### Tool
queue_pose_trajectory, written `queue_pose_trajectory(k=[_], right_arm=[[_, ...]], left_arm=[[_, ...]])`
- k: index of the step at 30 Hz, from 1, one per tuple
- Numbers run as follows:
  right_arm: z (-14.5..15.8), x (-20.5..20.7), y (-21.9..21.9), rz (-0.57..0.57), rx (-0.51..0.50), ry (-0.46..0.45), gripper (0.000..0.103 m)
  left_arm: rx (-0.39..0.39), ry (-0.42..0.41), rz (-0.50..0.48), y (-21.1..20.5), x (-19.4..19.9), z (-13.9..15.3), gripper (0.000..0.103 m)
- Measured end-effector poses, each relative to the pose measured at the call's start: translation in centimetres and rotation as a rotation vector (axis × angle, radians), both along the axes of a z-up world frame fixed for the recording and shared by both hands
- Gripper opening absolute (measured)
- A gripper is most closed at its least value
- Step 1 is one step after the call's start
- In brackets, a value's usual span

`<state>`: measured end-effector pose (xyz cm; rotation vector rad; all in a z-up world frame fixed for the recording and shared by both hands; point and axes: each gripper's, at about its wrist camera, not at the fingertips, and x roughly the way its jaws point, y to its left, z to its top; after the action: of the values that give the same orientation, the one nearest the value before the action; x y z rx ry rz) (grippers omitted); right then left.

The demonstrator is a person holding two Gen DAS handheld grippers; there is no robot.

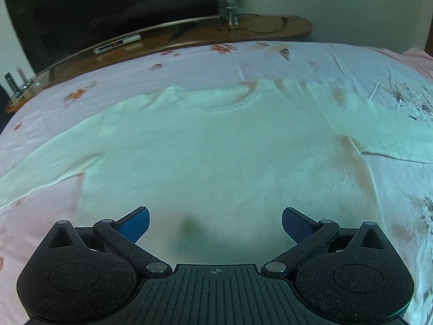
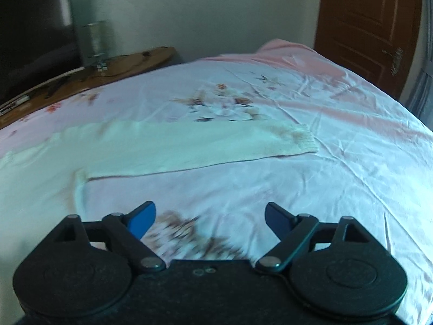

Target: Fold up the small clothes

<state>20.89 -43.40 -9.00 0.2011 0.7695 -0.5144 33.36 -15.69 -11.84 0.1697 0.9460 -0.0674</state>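
A small white knit sweater (image 1: pixel 216 146) lies flat on the bed, neckline (image 1: pixel 224 103) at the far side, sleeves spread left and right. My left gripper (image 1: pixel 215 223) is open and empty, hovering over the sweater's lower hem. In the right wrist view the sweater's right sleeve (image 2: pixel 189 146) stretches across the sheet, its ribbed cuff (image 2: pixel 304 140) at the right end. My right gripper (image 2: pixel 210 218) is open and empty, above the sheet just right of the sweater's body edge (image 2: pixel 78 189) and in front of the sleeve.
The bed has a pink floral sheet (image 2: pixel 338 162). A wooden TV stand (image 1: pixel 189 35) with a dark television (image 1: pixel 108 13), cables and a glass item runs along the far bed edge. A brown door (image 2: pixel 365 27) stands at the far right.
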Motion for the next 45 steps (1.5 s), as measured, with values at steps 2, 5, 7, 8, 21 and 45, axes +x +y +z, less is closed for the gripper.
queue_pose_trajectory(k=[2,5,7,8,21,45], right_arm=[[-0.8,1.1,-1.9,-0.029,0.014,0.010,0.080],[-2.3,2.6,-4.8,-0.069,0.035,0.027,0.074],[-3.4,3.6,-6.8,-0.099,0.058,0.038,0.069],[-3.9,3.9,-7.7,-0.114,0.078,0.042,0.066],[-6.2,7.1,-15.9,-0.277,0.158,-0.056,0.035],[-4.1,17.8,17.9,0.701,0.245,-0.172,0.005]], left_arm=[[-0.002,0.003,-0.010,-0.9,1.2,-0.5,0.103],[0.003,-0.003,-0.028,-2.3,3.0,-1.1,0.103],[0.006,-0.002,-0.034,-3.1,4.2,-1.5,0.103],[0.009,0.001,-0.031,-3.3,4.7,-1.7,0.103],[-0.003,0.013,0.025,-2.9,8.9,-3.6,0.103],[-0.139,-0.048,0.235,13.1,8.0,0.0,0.103]])
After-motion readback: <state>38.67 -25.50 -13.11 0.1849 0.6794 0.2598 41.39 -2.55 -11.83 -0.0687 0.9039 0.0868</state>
